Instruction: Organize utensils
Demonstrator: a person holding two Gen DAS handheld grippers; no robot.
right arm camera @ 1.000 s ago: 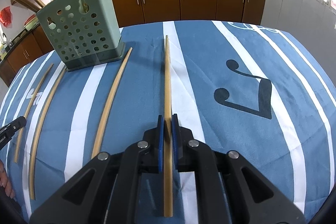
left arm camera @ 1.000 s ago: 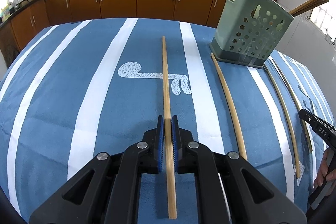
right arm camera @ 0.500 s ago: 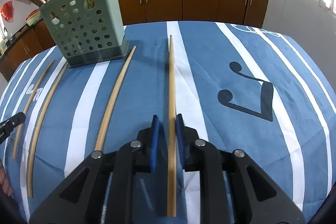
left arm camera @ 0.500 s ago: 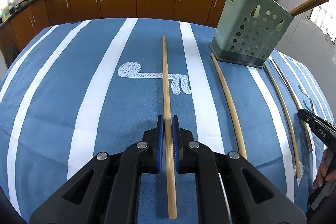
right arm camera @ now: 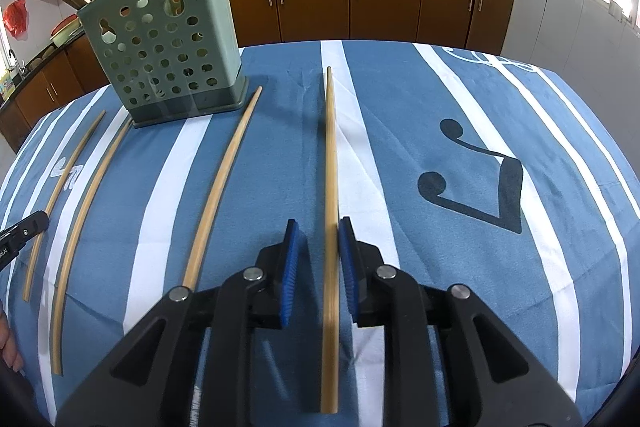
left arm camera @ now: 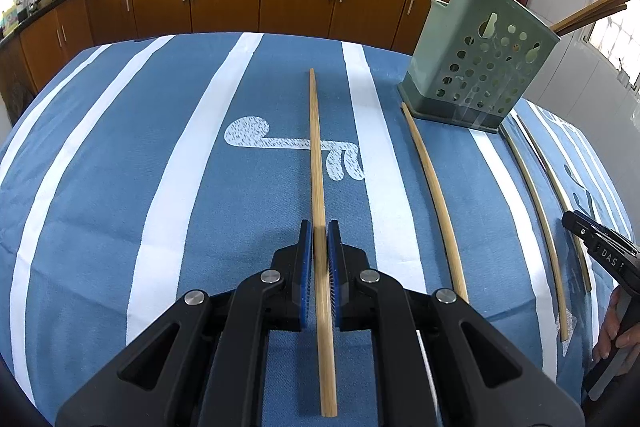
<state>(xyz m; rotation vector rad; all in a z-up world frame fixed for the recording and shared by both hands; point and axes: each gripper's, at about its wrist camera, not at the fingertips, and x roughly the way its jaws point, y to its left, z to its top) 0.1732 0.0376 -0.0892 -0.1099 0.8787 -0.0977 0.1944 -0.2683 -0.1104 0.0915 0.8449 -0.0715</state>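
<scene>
Opening within the last second, the right gripper (right arm camera: 319, 259) now shows a gap between its left pad and the chopstick (right arm camera: 330, 211), which lies lengthwise between the fingers, seemingly touching the right pad. That reads as a release or regrip. Both grippers tilt steeply down at the tablecloth (left arm camera: 120, 167). The left gripper (left arm camera: 319, 259) clamps its own chopstick (left arm camera: 318, 163); the holder (right arm camera: 168, 63) stands ahead-left.

My right claw (left arm camera: 600, 259) shows only its tip at the left view's edge, my fingers (left arm camera: 616, 339) half cut off beneath it, and the sticks standing in the green holder (left arm camera: 476, 63) run out past the frame's top.
</scene>
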